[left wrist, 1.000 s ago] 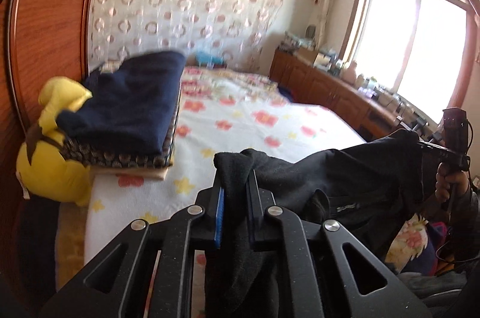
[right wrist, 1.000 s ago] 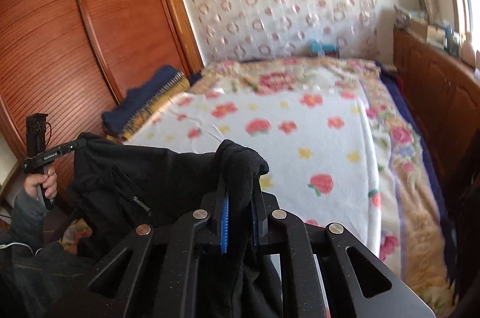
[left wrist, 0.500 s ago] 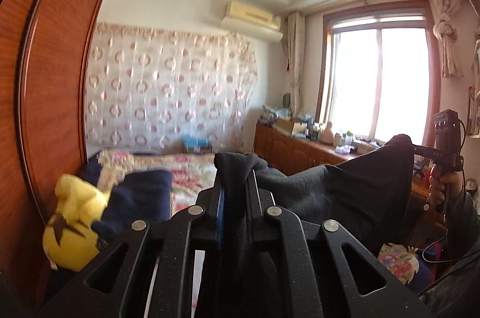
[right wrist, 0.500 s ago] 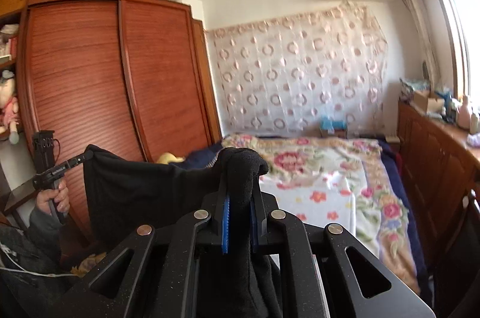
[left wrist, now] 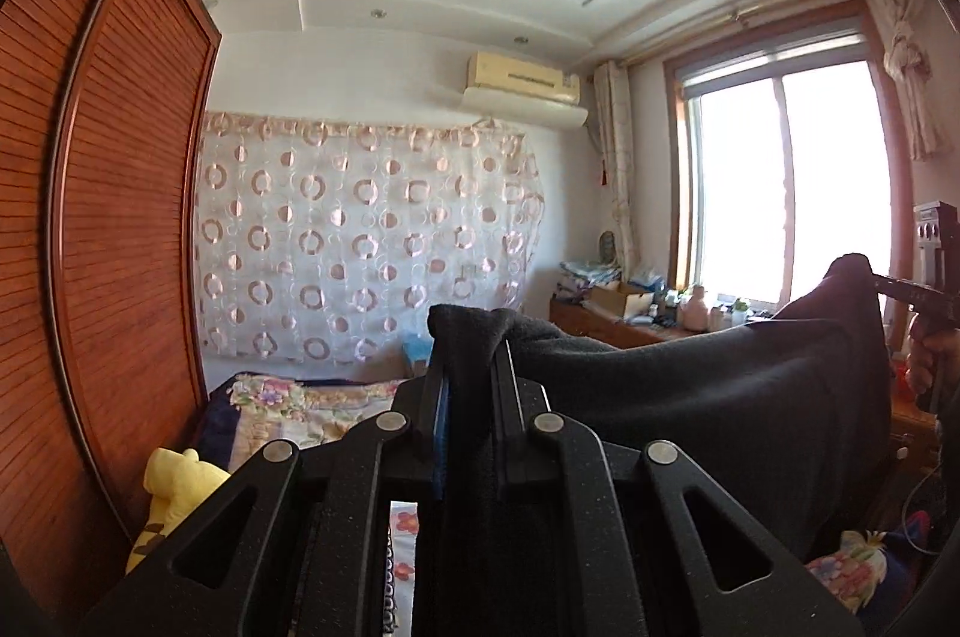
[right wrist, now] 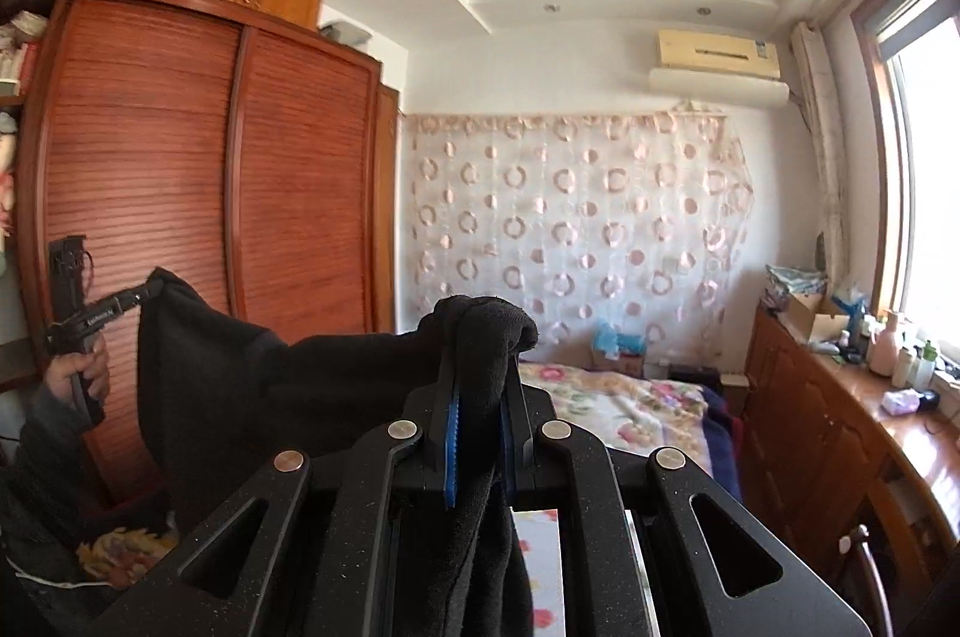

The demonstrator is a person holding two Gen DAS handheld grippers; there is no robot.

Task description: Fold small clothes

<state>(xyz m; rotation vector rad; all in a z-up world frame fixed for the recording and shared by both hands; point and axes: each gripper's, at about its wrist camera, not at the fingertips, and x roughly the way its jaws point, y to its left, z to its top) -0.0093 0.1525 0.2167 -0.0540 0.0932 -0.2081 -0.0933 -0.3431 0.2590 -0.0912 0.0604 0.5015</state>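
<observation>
The left hand-held gripper [left wrist: 471, 397] is clamped on one top corner of the black garment [left wrist: 690, 397]; the right hand-held gripper [right wrist: 483, 397] pinches the other. The cloth stretches sideways between them, hanging above the bed [right wrist: 612, 403].

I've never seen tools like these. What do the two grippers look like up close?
Both are matte black. The left gripper and right gripper each have angular linkage arms with triangular cutouts, round silver rivets and blue pads inside the fingers. Seen from across, each has a black pistol handle; a dark sleeve covers one wrist.
</observation>
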